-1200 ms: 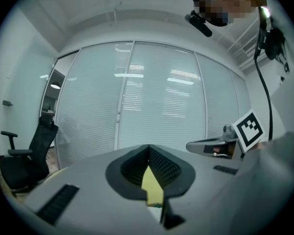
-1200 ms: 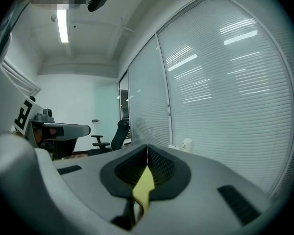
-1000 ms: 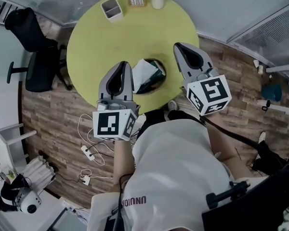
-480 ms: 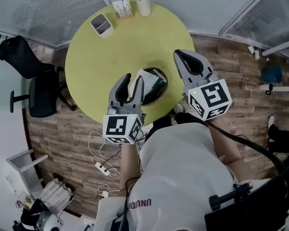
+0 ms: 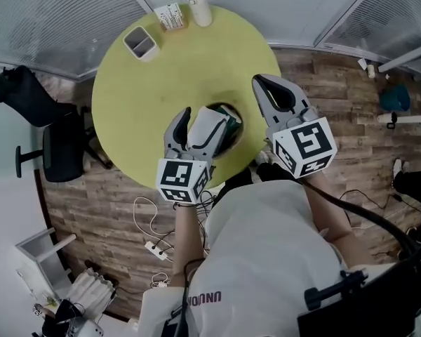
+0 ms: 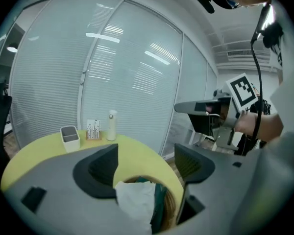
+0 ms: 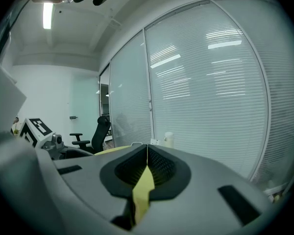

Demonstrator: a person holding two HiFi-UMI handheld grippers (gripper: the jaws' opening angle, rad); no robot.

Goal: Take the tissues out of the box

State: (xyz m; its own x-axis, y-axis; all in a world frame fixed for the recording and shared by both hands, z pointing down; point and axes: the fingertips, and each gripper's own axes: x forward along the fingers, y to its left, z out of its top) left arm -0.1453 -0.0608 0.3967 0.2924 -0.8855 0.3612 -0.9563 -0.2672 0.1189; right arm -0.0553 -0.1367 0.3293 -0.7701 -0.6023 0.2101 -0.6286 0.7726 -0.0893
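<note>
A dark green tissue box (image 5: 228, 120) in a round brown holder sits near the front edge of the yellow-green round table (image 5: 161, 83). A white tissue (image 5: 205, 123) sticks up out of it. My left gripper (image 5: 200, 123) reaches over the box; its jaws are opening, and the tissue (image 6: 136, 200) stands between them with no pad pressing on it. In the left gripper view the box (image 6: 161, 204) shows just behind the tissue, low between the jaws of that gripper (image 6: 147, 166). My right gripper (image 5: 258, 83) hovers to the right of the box, shut and empty (image 7: 147, 152).
At the table's far edge stand a white pen cup (image 5: 140, 43), a small card stand (image 5: 170, 15) and a white bottle (image 5: 198, 4). A black office chair (image 5: 38, 128) is left of the table. Cables and a power strip (image 5: 154, 248) lie on the wooden floor.
My left gripper has moved forward to the box and its jaws have gone from shut to spread around the tissue. The right gripper has hardly moved.
</note>
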